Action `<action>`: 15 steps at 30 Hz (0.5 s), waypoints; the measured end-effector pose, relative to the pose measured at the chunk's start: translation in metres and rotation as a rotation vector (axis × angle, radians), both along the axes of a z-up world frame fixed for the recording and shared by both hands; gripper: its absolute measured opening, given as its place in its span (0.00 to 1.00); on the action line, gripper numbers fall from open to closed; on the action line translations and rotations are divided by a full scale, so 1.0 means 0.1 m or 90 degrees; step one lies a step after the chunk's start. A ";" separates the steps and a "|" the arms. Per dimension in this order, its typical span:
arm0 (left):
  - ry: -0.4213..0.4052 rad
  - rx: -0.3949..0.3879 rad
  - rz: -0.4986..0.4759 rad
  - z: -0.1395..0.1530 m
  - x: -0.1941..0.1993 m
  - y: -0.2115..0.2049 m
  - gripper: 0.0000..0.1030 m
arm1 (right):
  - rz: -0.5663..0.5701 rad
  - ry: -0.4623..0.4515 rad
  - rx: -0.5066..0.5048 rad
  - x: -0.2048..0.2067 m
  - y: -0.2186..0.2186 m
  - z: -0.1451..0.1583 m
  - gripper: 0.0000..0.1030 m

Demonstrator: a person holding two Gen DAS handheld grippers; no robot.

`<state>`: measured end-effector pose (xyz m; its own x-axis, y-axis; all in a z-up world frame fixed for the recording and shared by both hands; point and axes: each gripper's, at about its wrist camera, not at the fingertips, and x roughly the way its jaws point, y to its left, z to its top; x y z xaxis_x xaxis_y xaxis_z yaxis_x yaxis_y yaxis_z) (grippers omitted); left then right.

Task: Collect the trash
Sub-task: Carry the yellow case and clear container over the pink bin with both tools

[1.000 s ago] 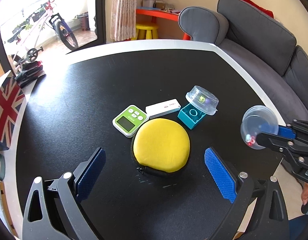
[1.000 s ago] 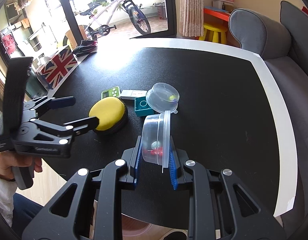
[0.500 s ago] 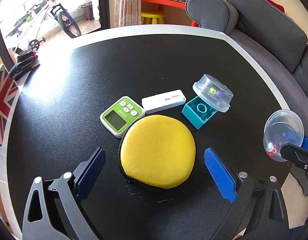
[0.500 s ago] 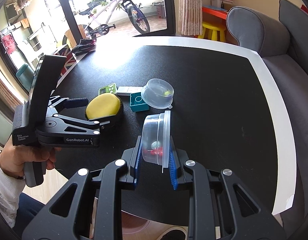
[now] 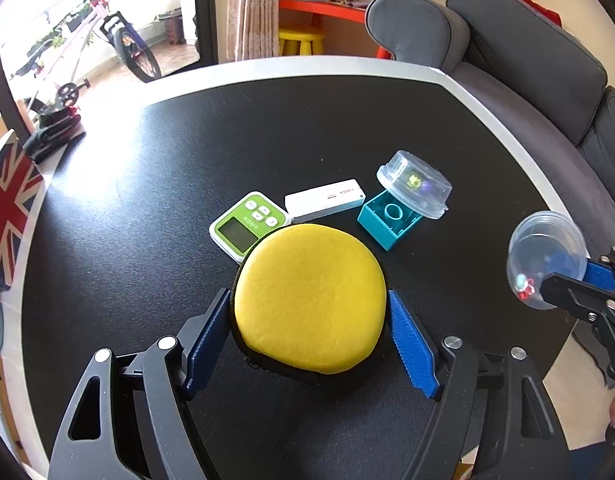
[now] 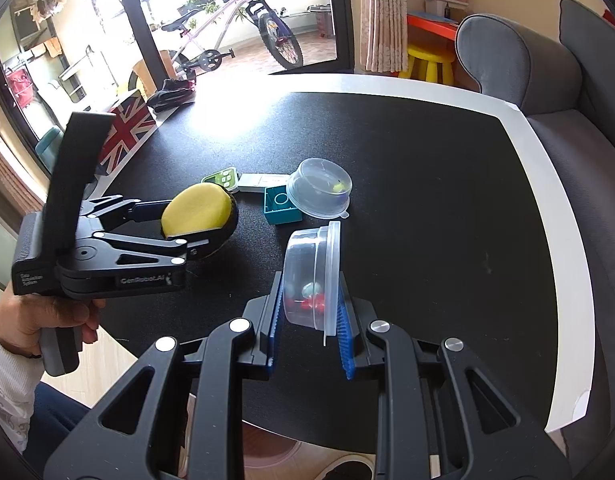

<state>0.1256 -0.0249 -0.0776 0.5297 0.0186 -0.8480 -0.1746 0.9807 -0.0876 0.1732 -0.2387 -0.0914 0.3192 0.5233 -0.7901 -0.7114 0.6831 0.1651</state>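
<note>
A: What is the right hand-held gripper (image 6: 309,320) doing?
B: Its jaws are narrow, clamped on a clear lidded tub (image 6: 312,280) with small red and pale bits inside, tipped on its side above the near edge of the black desk (image 6: 427,184).
A: And the left hand-held gripper (image 5: 309,320)?
B: Its jaws are closing around the round yellow case (image 5: 309,298), which lies on the desk. The blue pads (image 5: 411,350) sit at the case's sides; whether they press yet, I cannot tell.
A: Farther back?
B: Just beyond the case, a green timer (image 5: 249,226) and a white stick (image 5: 325,199). To the right, a teal block (image 5: 389,220) with an upturned clear tub (image 5: 415,189) leaning on it.
</note>
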 end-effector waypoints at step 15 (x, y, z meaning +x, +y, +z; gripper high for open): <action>-0.068 0.021 -0.030 0.46 -0.54 0.07 0.72 | 0.034 -0.030 -0.004 -0.25 0.09 0.13 0.23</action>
<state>0.0718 -0.0179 -0.0313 0.6179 0.0181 -0.7861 -0.1196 0.9903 -0.0712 0.1480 -0.2301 -0.0786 0.3283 0.5360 -0.7778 -0.7536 0.6450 0.1264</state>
